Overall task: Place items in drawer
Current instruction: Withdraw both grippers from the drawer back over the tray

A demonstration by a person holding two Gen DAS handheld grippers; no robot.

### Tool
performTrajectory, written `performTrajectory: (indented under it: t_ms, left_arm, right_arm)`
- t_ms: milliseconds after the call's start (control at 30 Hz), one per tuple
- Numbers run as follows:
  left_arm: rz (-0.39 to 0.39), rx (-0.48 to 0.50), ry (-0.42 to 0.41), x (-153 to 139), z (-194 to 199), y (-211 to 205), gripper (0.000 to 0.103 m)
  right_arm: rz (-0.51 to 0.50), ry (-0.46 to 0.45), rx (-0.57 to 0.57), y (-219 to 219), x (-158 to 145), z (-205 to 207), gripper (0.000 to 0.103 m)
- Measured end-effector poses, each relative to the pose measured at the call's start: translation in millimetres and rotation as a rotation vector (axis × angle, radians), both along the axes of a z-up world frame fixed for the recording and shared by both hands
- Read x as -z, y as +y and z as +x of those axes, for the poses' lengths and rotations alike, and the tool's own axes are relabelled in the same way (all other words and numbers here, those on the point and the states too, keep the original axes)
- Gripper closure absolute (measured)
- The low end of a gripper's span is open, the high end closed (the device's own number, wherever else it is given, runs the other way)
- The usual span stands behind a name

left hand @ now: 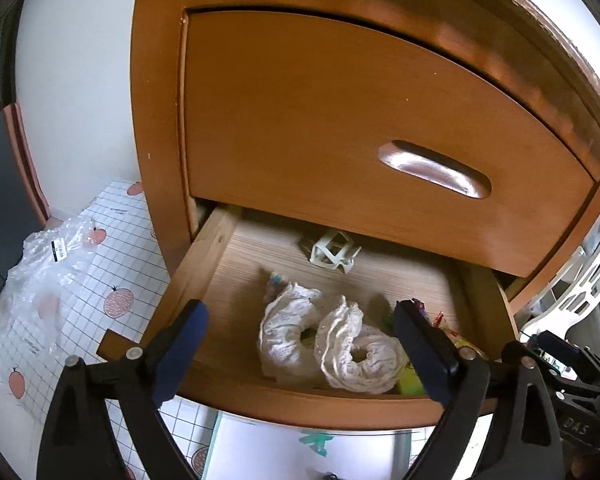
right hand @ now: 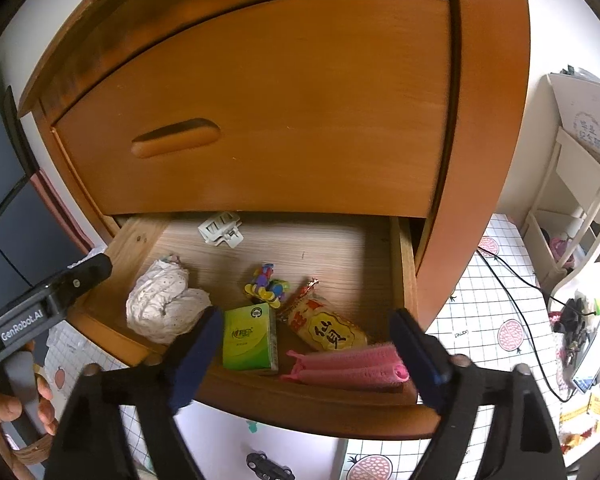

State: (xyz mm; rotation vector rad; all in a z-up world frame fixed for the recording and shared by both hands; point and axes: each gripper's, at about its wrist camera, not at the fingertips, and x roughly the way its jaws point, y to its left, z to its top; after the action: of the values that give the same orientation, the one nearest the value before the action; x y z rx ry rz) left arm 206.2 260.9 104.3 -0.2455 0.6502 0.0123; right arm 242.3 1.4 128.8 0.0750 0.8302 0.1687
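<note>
- Checked floor mat (right hand: 496, 280) with pink fruit prints underneath, a wooden cabinet (left hand: 160, 100) in front of me, top drawer shut, bottom drawer (right hand: 300, 404) pulled out towards both my grippers.
- My left gripper (left hand: 300, 344) hangs just over the drawer's front edge, jaws spread wide and holding nothing; the white lace cloth (left hand: 328, 348) lies right between and just beyond the fingers, slumped on the drawer floor, so I judge it is resting there on its own.
- My right gripper (right hand: 304, 352) is wide open too and empty; the pink hair rollers (right hand: 348, 368) lie just ahead of its fingers, tucked against the inside of the drawer front.
- Just ahead of the left finger sits the green box (right hand: 250, 338), with the yellow snack packet (right hand: 328, 328) beside it and the colourful toy (right hand: 266, 284) further in.
- Far ahead, at the back of the drawer, the white plastic clip (right hand: 220, 230) sits half under the closed drawer above.
- A crumpled plastic bag (left hand: 48, 272) sits on the mat, off to the left of my left gripper.
- Everything is spread out loosely, so I reckon the drawer will shut without snagging.
</note>
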Motion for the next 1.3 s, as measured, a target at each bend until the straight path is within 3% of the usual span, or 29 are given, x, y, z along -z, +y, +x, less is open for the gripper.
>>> performTrajectory:
  t_ms: [100,200,267,933,1300]
  left_arm:
    - [-0.002,-0.007,-0.002,0.0,-0.7,1.6,0.009]
    - [0.018,-0.026,-0.012,0.0,-2.2,2.7,0.000]
    - [0.026,-0.030,-0.009,0.6,-2.3,3.6,0.000]
    - [0.015,-0.031,-0.014,-2.9,-13.1,2.5,0.000]
    - [-0.024,0.016,-0.133,-2.9,-75.3,2.4,0.000]
  right_arm:
    - [0.004,0.004,0.001,-0.2,1.1,0.2,0.011]
    - [-0.003,0.001,-0.001,0.3,1.0,-0.4,0.010]
    - [-0.008,-0.004,0.001,0.9,0.7,-0.7,0.000]
    - [-0.020,-0.011,-0.010,4.5,0.8,-5.9,0.000]
    - [0.005,-0.200,-0.042,9.6,-9.5,-68.9,0.000]
